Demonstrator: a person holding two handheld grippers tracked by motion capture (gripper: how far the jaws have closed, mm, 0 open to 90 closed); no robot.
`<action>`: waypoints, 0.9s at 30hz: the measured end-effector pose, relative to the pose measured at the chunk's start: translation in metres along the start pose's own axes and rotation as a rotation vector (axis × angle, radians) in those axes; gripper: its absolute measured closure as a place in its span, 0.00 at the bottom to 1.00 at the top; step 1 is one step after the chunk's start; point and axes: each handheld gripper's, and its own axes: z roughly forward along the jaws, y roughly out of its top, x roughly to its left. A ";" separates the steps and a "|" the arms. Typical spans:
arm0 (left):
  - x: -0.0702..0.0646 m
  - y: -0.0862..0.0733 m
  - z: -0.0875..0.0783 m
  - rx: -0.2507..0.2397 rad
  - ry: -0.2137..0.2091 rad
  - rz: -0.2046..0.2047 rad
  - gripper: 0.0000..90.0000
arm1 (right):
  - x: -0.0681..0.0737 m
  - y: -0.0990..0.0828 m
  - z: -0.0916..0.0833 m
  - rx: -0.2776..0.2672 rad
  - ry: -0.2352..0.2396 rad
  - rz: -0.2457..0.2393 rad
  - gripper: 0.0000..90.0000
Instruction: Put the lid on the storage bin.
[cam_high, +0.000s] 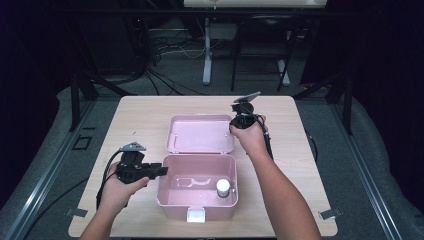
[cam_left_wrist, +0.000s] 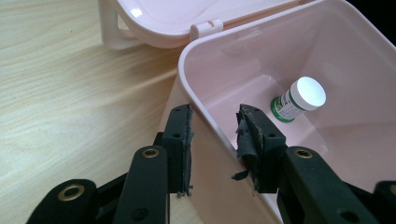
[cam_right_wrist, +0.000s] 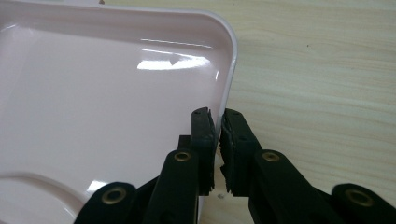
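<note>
The right tool (cam_right_wrist: 217, 135) clenches the lid's (cam_right_wrist: 102, 93) right rim; the left tool (cam_left_wrist: 215, 140), released, straddles the box's (cam_left_wrist: 205, 112) left wall.

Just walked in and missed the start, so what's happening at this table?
A person works a pink box with two handheld grippers. The left gripper straddles the box's side wall, jaws apart. The right gripper is pinched on the rim of the open lid, which lies flat behind the box. A small white-capped bottle stands inside.

Pink box (cam_high: 197, 192); white-capped bottle (cam_left_wrist: 299, 99), label seemingly green.
</note>
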 end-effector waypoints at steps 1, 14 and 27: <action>0.000 0.000 0.000 -0.001 -0.001 -0.001 0.73 | 0.000 0.000 -0.002 -0.008 0.002 0.004 0.94; -0.001 0.002 -0.008 -0.037 -0.013 0.003 0.73 | 0.004 0.004 -0.021 -0.049 0.004 -0.024 0.95; -0.003 0.004 -0.015 -0.049 -0.019 0.018 0.77 | 0.006 0.002 -0.036 -0.084 0.008 -0.046 0.95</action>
